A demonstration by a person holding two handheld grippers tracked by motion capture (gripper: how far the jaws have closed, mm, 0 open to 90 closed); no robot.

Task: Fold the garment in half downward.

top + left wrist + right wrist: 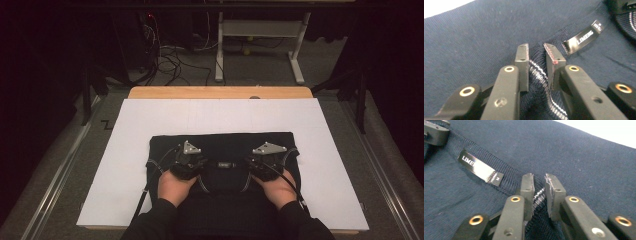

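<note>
A dark navy sweater (222,150) is lying flat on the white board (125,165), close to the board's near edge and about midway between its left and right edges. The left gripper (536,53) is pinching the ribbed collar (537,72) of the sweater, with the striped rib squeezed between its pads. The right gripper (539,183) is pinching the same collar on the other side of the black neck label (480,168). Both of the person's hands are resting low on the fabric.
</note>
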